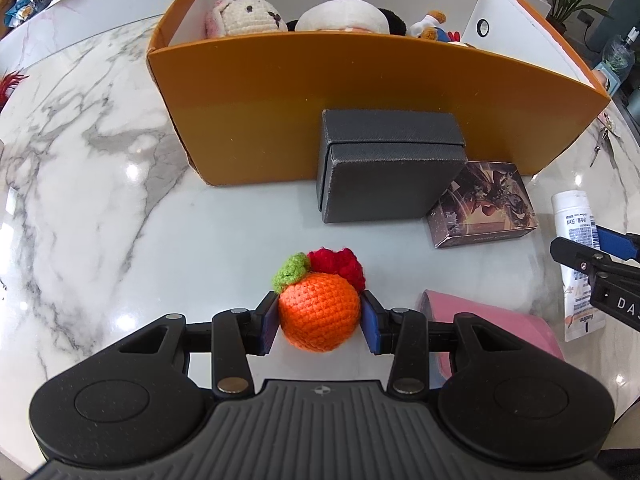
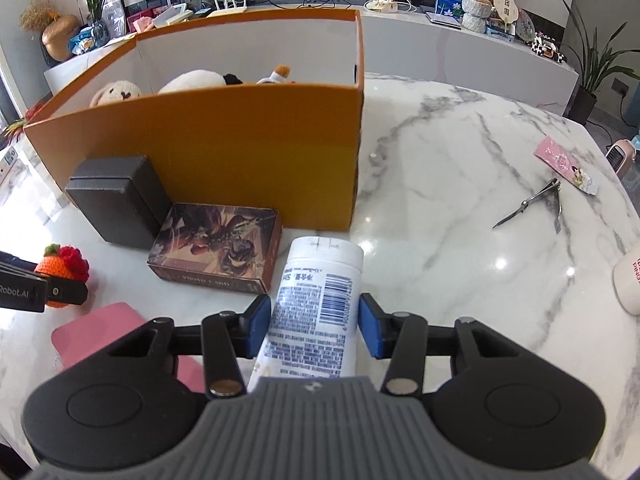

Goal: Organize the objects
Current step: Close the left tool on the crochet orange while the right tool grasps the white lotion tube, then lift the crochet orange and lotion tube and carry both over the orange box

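Left tongs [image 1: 319, 322] pinching one orange crocheted yarn fruit [image 1: 318, 312], right tongs [image 2: 314, 330] bracketing one white plastic tube [image 2: 316, 304], grip unclear, three plush toys [image 1: 248, 16] sitting in one orange cardboard box [image 1: 360, 92] at twelve o'clock

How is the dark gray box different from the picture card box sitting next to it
The dark gray box is plain and textured, while the card box is covered in printed artwork. The gray box stands tall on an edge against the orange bin; the card box lies flat and low. The gray box also looks bulkier. Both are closed, rectangular, and rest on the marble table in front of the bin, beside each other.
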